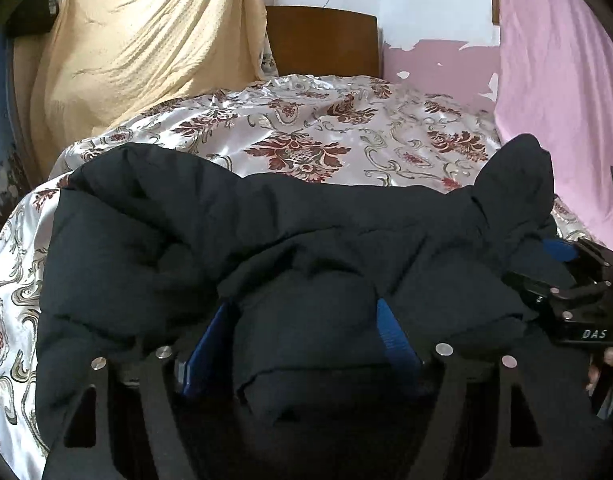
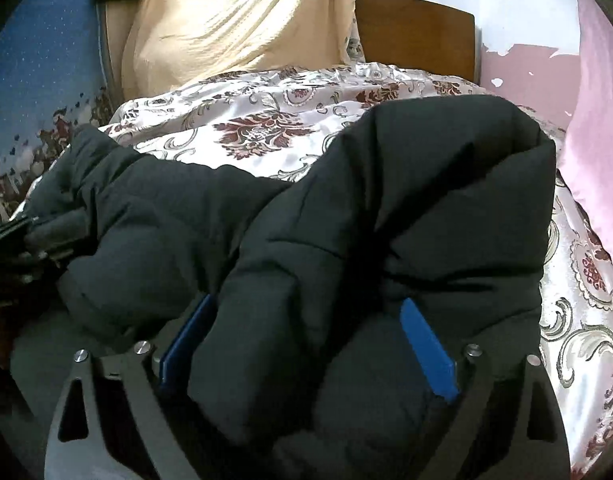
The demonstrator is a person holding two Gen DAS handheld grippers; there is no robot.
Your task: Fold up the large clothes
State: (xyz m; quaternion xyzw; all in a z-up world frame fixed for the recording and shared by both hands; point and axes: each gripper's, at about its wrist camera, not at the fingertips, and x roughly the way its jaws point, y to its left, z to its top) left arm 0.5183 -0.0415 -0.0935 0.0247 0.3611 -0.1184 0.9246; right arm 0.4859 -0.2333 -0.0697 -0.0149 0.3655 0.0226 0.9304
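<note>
Black quilted padded jacket (image 1: 178, 232) lies bunched on the floral satin bedspread (image 1: 306, 132); a fold bulges between the left hand-held gripper (image 1: 306, 320), its blue pads spread. Right view: the right hand-held gripper (image 2: 306, 332) likewise straddles a fold, jaws wide.

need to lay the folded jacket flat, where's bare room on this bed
Free: the floral bedspread between the black puffer jacket and the wooden headboard; a strip by the pink cloth. Crowded: the near edge, jacket bunched around both grippers' fingers.
</note>
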